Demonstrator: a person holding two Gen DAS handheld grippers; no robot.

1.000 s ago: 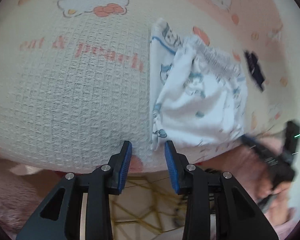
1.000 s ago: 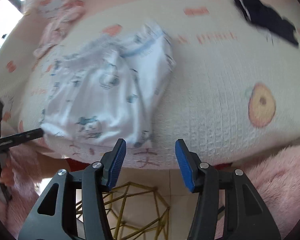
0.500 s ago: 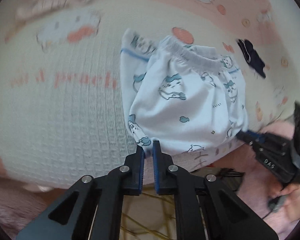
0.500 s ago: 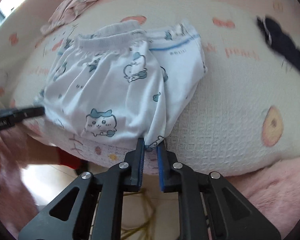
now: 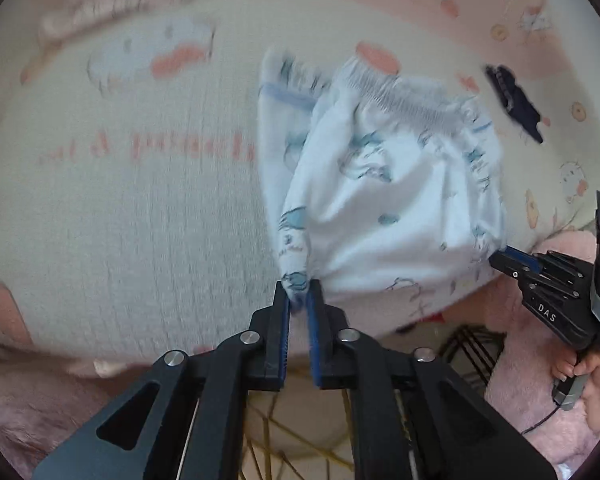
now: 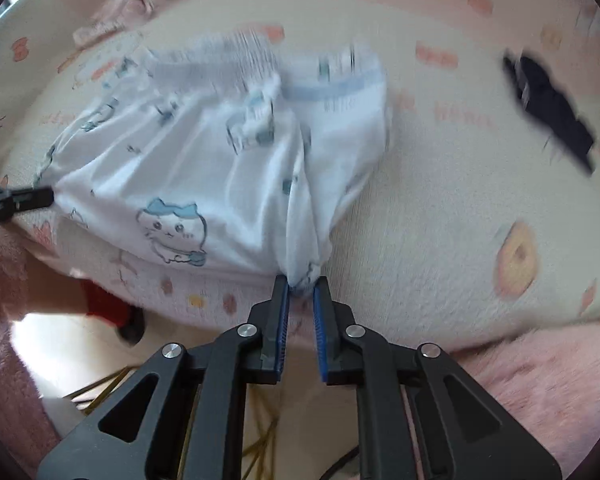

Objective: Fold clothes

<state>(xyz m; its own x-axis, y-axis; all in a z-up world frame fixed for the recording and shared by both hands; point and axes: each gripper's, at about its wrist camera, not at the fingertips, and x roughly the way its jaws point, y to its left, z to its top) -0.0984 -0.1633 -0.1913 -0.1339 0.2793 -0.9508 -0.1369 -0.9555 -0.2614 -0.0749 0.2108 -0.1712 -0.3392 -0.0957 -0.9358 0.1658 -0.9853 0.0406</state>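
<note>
left wrist view: left gripper (image 5: pixel 299 300) pinched tight on the near left corner of the white printed shorts (image 5: pixel 392 208), a bunched bit of hem caught between the blue pads. shorts lie on the cream and pink cartoon blanket (image 5: pixel 140 208), near its front edge, elastic waistband on the far side, and a second white layer with a blue stripe shows along the left edge. right gripper (image 5: pixel 500 256) comes in from the right and its tip meets the other near corner; from here cannot tell how tight it is. a hand (image 5: pixel 580 368) holds its handle. small dark garment (image 5: pixel 514 100) lies well apart on the far right. frame is blurred.

right wrist view: right gripper (image 6: pixel 301 286) also pressed together on a hem corner, cloth gathered into a twist between the pads. cat print faces up. left gripper (image 6: pixel 40 198) tip touches the far corner at the left edge. cloth pulls taut between the two pinches with creases fanning back toward the waistband, so the hem looks lifted a little off the blanket. dark garment (image 6: pixel 552 108) far right. pink clothes (image 6: pixel 140 4) bunched at the back left.

why: one grip per hem corner keeps that edge straight and spread, which likely suits carrying it over toward the waistband for a fold, or tugging it flat.
</note>
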